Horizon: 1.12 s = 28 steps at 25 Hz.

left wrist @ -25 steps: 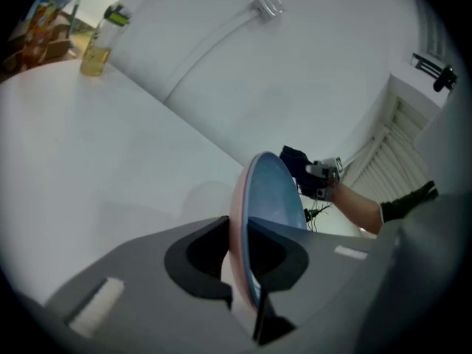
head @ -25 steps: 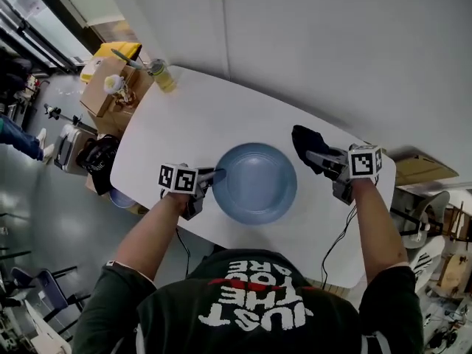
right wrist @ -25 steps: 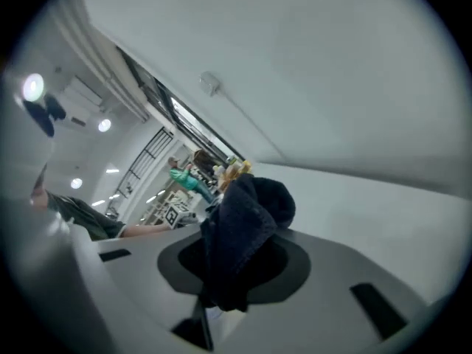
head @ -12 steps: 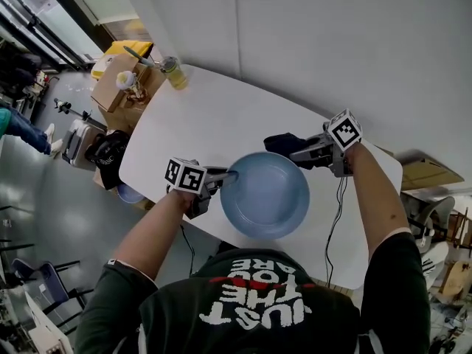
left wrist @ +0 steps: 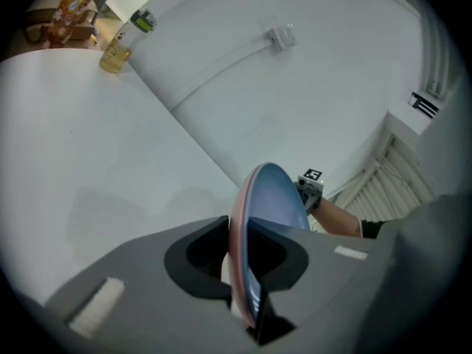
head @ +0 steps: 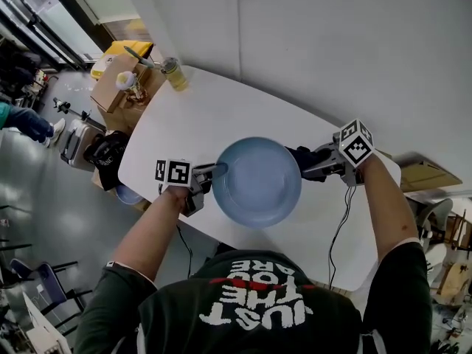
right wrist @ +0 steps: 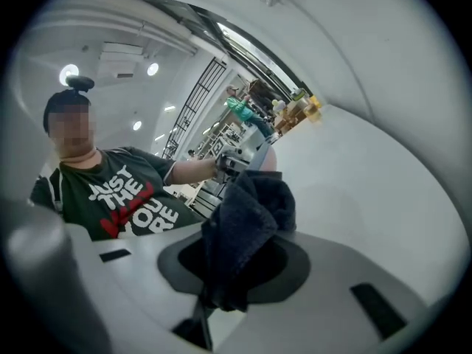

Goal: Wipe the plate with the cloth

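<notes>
A round blue plate (head: pixel 256 181) is held by its left rim in my left gripper (head: pixel 216 171), which is shut on it and holds it off the white table (head: pixel 184 124). In the left gripper view the plate (left wrist: pixel 271 198) stands edge-on between the jaws of the left gripper (left wrist: pixel 240 271). My right gripper (head: pixel 308 162) is shut on a dark cloth (head: pixel 299 153) at the plate's right rim. In the right gripper view the cloth (right wrist: pixel 251 220) hangs bunched between the right gripper (right wrist: pixel 236 271) jaws, with the left gripper (right wrist: pixel 237 157) beyond it.
A bottle of yellow liquid (head: pixel 175 73) stands at the table's far left corner, next to a cardboard box (head: pixel 118 87). A black bag (head: pixel 107 153) lies on the floor at the left. A cable (head: pixel 341 227) runs over the table's near right part. A white wall backs the table.
The left gripper has raised the plate and tipped it. The right gripper carried the cloth left from the table's right side, then drew back to the plate's right rim.
</notes>
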Available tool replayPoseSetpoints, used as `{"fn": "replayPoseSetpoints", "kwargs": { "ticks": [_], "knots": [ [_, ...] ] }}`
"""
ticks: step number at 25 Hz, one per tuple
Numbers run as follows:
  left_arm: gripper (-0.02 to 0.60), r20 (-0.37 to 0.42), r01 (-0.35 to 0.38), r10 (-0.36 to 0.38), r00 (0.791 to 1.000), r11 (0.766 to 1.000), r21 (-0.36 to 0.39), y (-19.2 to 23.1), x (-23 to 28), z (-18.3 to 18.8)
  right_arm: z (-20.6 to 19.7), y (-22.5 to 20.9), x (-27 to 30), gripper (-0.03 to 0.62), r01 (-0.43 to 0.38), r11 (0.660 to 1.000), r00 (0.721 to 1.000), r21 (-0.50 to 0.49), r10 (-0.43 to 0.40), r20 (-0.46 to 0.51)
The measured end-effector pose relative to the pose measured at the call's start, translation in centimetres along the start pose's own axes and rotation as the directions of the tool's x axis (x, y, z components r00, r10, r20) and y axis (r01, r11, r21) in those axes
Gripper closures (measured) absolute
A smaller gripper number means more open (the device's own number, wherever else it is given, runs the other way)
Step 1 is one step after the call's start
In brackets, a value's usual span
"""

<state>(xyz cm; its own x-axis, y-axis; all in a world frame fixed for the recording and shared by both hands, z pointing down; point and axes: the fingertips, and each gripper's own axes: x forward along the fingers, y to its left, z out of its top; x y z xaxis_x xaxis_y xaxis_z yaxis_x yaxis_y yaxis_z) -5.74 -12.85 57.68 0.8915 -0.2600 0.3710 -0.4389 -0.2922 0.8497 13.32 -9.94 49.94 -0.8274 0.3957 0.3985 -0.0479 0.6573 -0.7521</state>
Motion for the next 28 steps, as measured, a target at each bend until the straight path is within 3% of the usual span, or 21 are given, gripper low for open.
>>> {"fn": "replayPoseSetpoints", "kwargs": {
  "ticks": [5, 11, 18, 21, 24, 28],
  "knots": [
    [0.535, 0.110, -0.011, 0.023, 0.994, 0.995, -0.103, 0.9, -0.7, 1.4, -1.4, 1.7, 0.8, 0.511, 0.012, 0.999, 0.999, -0.032, -0.010, 0.050],
    [0.538, 0.247, 0.031, 0.023, 0.969, 0.977, -0.212, 0.9, -0.6, 3.2, -2.2, 4.2, 3.6, 0.511, 0.003, 0.997, 0.995, -0.077, 0.004, 0.100],
    [0.538, 0.317, 0.138, -0.057, 0.947, 0.961, -0.239, -2.6, 1.3, 4.3, -1.4, 4.9, 8.7, 0.511, 0.054, 0.992, 0.983, -0.114, -0.032, 0.183],
    [0.538, 0.304, 0.166, -0.092, 0.948, 0.960, -0.226, -4.5, 2.4, 4.3, -0.1, 3.9, 10.7, 0.511, 0.077, 0.993, 0.959, -0.089, -0.049, 0.279],
    [0.538, 0.317, 0.184, -0.103, 0.943, 0.954, -0.237, -5.4, 2.6, 4.5, 1.4, 3.7, 12.9, 0.511, 0.038, 0.997, 0.925, -0.060, -0.012, 0.380],
    [0.540, 0.354, 0.211, -0.115, 0.928, 0.946, -0.245, -6.1, 2.1, 5.0, 3.7, 3.7, 14.2, 0.511, 0.001, 0.999, 0.858, -0.038, 0.019, 0.514]
  ]
}}
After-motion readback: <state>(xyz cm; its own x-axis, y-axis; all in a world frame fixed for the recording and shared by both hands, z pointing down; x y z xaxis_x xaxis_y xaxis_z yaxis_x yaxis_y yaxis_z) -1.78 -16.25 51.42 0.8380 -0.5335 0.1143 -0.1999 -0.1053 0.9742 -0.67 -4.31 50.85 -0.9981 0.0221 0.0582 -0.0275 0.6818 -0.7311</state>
